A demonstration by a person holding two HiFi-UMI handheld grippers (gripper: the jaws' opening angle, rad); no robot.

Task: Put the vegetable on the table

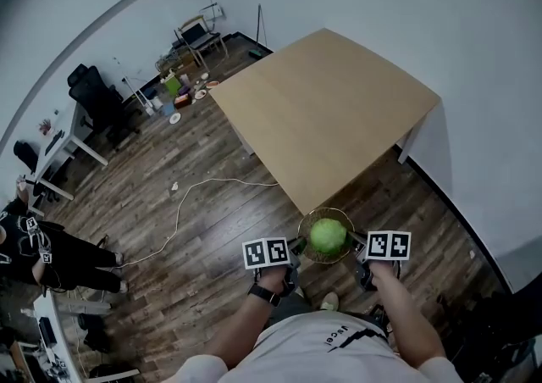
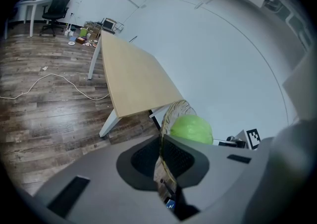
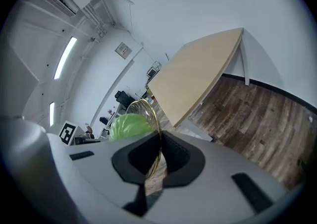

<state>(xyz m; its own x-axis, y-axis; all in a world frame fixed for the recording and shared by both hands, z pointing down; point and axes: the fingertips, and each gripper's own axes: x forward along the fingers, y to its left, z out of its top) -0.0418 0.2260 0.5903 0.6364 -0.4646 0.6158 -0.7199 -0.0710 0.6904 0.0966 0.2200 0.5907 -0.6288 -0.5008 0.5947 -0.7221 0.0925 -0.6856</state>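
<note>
Cabbage [image 1: 328, 235] in wire basket [image 1: 326, 211] | left tongs [image 1: 295, 247], right tongs [image 1: 359, 242] each clamp its rim

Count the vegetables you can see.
1: a green cabbage in the bowl, whose rim the left gripper and right gripper clamp, just short of the table's near corner. Anything beneath it would be hidden.

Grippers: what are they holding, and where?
A basket with a cabbage inside; the left gripper and right gripper each clamp its rim on opposite sides.
</note>
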